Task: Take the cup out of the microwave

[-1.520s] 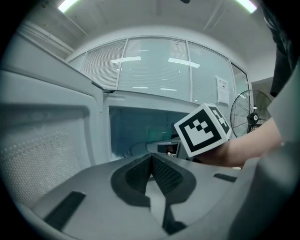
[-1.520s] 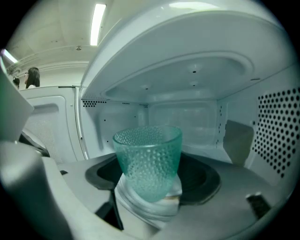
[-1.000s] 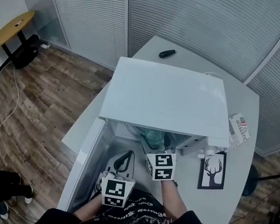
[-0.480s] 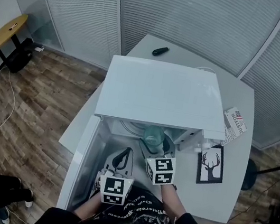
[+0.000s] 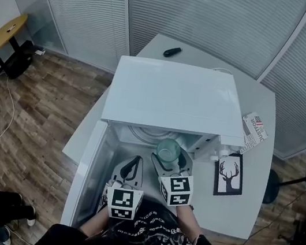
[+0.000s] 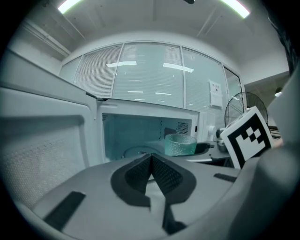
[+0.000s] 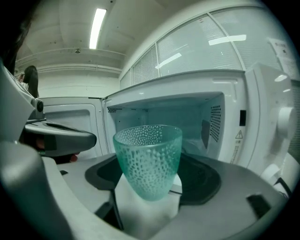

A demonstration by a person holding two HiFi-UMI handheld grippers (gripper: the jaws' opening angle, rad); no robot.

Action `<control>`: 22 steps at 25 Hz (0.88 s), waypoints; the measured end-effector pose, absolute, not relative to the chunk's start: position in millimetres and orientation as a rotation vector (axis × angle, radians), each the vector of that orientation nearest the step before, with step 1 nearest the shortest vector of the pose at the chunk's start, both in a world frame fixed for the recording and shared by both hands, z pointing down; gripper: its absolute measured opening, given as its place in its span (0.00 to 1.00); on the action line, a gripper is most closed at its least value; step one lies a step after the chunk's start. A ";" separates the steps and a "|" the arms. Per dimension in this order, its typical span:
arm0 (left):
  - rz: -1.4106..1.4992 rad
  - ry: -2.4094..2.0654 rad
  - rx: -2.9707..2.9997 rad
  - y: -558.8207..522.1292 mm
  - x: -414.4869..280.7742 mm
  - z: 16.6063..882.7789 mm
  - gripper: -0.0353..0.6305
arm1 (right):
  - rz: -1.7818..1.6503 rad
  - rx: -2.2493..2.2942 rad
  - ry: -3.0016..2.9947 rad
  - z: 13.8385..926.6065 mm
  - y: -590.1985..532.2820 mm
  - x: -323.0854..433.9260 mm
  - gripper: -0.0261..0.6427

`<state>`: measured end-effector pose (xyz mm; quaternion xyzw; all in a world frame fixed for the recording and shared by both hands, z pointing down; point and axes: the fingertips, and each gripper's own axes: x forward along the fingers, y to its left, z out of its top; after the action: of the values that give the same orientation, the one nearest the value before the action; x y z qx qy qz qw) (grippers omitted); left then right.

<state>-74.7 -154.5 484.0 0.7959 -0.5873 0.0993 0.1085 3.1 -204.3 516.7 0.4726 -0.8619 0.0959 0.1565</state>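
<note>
A green dimpled glass cup (image 7: 149, 159) is held upright between the jaws of my right gripper (image 7: 150, 187), just outside the mouth of the white microwave (image 5: 172, 96). From the head view the cup (image 5: 168, 150) hangs in front of the opening, with the right gripper (image 5: 168, 161) shut on it. My left gripper (image 5: 130, 171) sits lower left beside the swung-out door (image 5: 89, 166), its jaws shut with nothing between them. In the left gripper view the cup (image 6: 180, 144) shows to the right of the cavity and turntable (image 6: 136, 152).
The microwave stands on a pale table (image 5: 247, 188). A deer picture card (image 5: 230, 175) and a printed packet (image 5: 255, 128) lie right of it; a black remote (image 5: 172, 51) lies behind it. A round wooden side table (image 5: 3, 37) stands far left on the wood floor.
The right gripper has drawn the cup back out of the cavity toward me. The left gripper has stayed near the open door.
</note>
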 end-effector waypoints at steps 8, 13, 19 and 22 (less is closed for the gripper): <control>0.284 -1.719 2.357 -151.7 -71.2 481.4 0.06 | 0.285 1.404 -2.456 513.4 -190.4 17.2 0.59; 0.287 -1.710 2.364 -149.0 -69.8 480.6 0.06 | 0.267 1.431 -2.461 504.3 -182.5 23.3 0.59; 0.278 -1.710 2.378 -148.5 -66.2 478.4 0.06 | 0.244 1.450 -2.450 500.0 -173.6 32.0 0.59; 0.273 -1.711 2.386 -148.2 -65.1 476.5 0.06 | 0.236 1.468 -2.442 496.7 -169.3 37.9 0.59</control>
<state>-65.1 -148.2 476.5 0.8055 -0.5775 0.0922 0.0964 37.9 -169.3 496.7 0.5085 -0.8455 0.0816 0.1409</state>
